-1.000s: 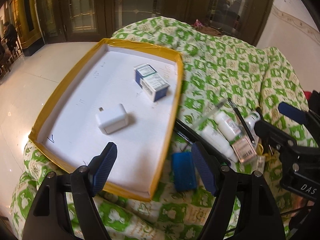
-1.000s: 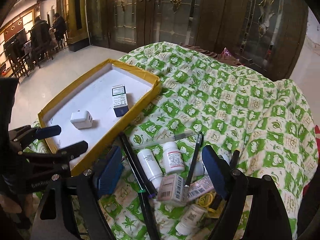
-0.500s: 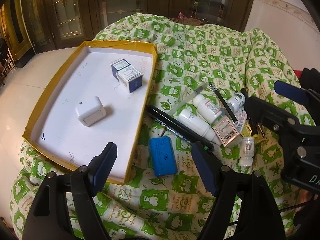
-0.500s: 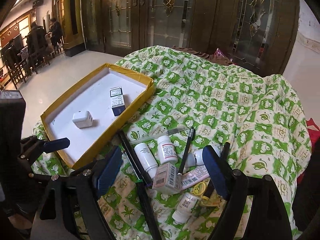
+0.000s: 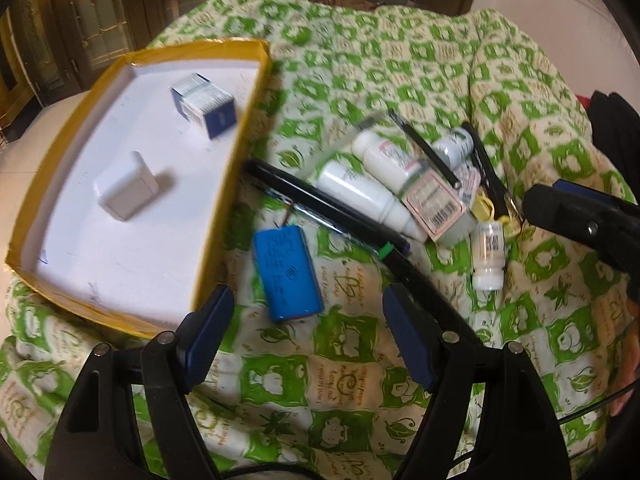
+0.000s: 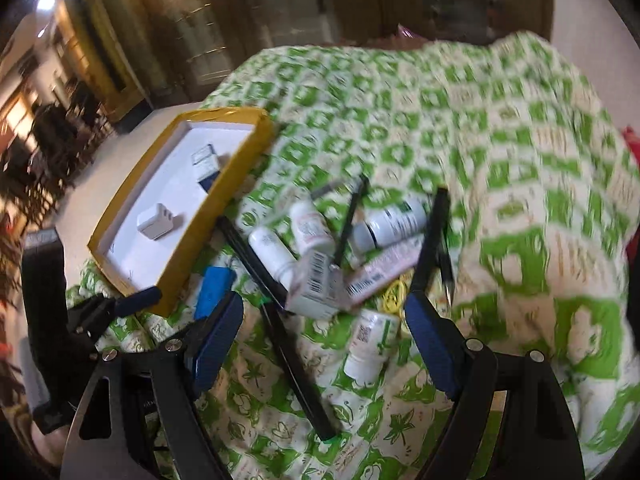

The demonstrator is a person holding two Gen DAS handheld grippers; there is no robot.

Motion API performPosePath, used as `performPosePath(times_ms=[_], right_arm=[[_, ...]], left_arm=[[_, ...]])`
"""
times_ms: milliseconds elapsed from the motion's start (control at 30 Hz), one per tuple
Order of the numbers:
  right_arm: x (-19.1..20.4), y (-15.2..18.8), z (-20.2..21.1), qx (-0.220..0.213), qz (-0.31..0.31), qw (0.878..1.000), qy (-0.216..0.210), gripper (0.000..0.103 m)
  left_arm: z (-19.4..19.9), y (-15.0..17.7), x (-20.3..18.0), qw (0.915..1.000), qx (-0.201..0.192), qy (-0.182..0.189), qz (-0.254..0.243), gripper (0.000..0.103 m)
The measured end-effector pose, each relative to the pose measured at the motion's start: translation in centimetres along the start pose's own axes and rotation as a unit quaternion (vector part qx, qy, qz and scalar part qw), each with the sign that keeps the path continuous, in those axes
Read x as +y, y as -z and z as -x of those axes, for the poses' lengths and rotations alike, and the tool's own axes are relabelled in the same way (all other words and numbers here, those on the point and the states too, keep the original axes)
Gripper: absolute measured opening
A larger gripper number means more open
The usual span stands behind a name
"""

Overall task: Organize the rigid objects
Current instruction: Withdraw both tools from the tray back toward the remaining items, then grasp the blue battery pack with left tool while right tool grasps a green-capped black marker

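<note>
The left gripper (image 5: 306, 332) hangs wide open and empty just above a blue battery pack (image 5: 287, 274). The right gripper (image 6: 326, 338), equally wide and empty, frames a small white bottle (image 6: 370, 346); its view is smeared with blur, labels unreadable. Beyond lie white bottles (image 5: 362, 192), a barcoded carton (image 5: 436, 204) and black pens (image 5: 324, 210) in a heap. A yellow-rimmed tray (image 5: 224, 188) holds a white charger (image 5: 126, 190) and a blue-white box (image 5: 204, 104). A green-patterned quilt (image 5: 360, 64) covers the surface; dark doors stand behind
</note>
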State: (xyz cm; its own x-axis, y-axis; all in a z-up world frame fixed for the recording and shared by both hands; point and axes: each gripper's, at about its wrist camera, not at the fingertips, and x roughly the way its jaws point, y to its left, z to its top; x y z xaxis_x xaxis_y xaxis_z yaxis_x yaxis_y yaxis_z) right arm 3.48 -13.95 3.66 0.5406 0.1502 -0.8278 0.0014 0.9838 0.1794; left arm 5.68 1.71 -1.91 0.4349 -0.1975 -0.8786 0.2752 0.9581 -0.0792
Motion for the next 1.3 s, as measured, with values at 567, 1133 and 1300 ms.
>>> performPosePath(times_ms=[567,1133,1300], right_arm=[[0.6,0.6,-1.5,0.010,0.015,1.000,-0.003,0.079],[0.5,0.7,-2.1,0.022,0.014,1.000,-0.009,0.079],[0.8,1.0,-2.7,0.042,0.024,0.999,-0.015,0.079]], left_arm=[[-4.2,-2.4,-0.8,0.9994,0.033,-0.011,-0.005,0.055],[-5.1,-2.3,-0.4,0.9980,0.048,-0.042,0.004,0.045],[-5.3,-1.9,-0.6,0.9974,0.053,-0.047,-0.014,0.036]])
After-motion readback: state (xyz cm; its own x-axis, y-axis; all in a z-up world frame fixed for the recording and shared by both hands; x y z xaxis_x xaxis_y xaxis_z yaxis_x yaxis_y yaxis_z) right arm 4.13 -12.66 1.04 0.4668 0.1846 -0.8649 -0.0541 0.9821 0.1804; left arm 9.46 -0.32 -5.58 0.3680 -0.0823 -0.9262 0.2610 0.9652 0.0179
